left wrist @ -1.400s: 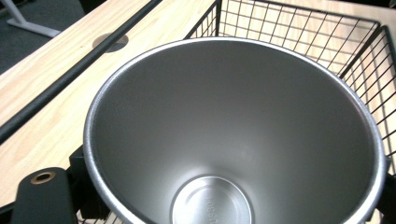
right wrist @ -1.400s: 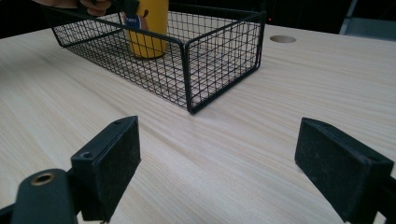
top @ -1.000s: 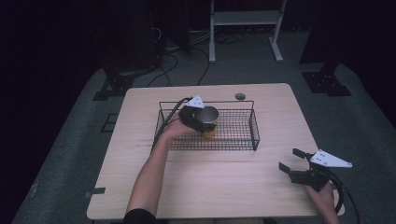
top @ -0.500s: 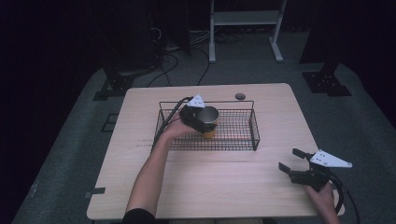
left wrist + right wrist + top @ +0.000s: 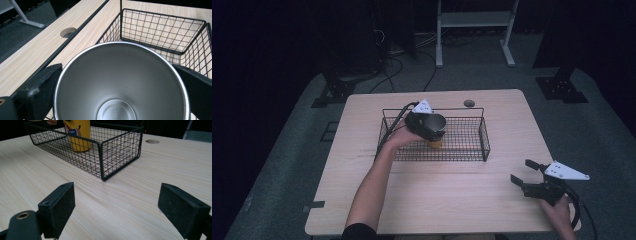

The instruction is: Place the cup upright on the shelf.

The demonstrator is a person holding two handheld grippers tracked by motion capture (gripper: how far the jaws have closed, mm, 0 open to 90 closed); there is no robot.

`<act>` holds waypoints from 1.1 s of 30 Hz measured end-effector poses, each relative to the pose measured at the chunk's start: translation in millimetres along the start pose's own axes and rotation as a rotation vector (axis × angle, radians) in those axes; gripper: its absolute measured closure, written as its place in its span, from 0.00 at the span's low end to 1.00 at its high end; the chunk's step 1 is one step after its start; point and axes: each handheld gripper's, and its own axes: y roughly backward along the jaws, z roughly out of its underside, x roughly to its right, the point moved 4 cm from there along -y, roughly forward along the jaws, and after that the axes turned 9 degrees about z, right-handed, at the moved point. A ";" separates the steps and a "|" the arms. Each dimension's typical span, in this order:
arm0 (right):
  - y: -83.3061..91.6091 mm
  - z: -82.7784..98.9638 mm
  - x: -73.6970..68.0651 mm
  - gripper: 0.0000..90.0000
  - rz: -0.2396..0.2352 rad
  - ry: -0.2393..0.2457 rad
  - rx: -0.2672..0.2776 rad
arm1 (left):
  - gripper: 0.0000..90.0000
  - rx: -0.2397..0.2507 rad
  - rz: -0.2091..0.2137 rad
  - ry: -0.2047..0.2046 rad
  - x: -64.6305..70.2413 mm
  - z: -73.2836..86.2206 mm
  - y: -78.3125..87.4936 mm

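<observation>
A yellow cup [image 5: 435,143] with a steel inside [image 5: 120,82] stands upright in the black wire basket [image 5: 484,136], left of its middle. My left gripper [image 5: 431,125] is shut on the cup's upper part, one black finger [image 5: 40,85] on each side of the rim. The cup's base sits down at the basket's floor in the right gripper view, where the cup [image 5: 77,135] shows through the mesh. My right gripper [image 5: 522,171] stands open low over the table's front right, nothing between its fingers [image 5: 58,205], pointing at the basket [image 5: 120,147].
The basket lies across the middle of the wooden table [image 5: 437,200]. A round cable hole [image 5: 469,103] is in the tabletop behind the basket. A white stand [image 5: 472,20] and cables are on the floor beyond the far edge.
</observation>
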 end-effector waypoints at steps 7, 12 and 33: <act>-1.0 0.3 -1.0 0.15 0.010 0.006 -0.009 | 0.00 0.017 -0.014 -0.003 2.0 -4.6 9.5; -1.3 0.3 -0.8 0.15 0.015 0.004 -0.012 | 0.00 0.039 -0.025 -0.010 4.4 -8.4 17.6; -1.2 0.3 -1.0 0.15 0.013 0.005 -0.011 | 0.00 0.094 -0.041 -0.023 12.8 -18.3 32.5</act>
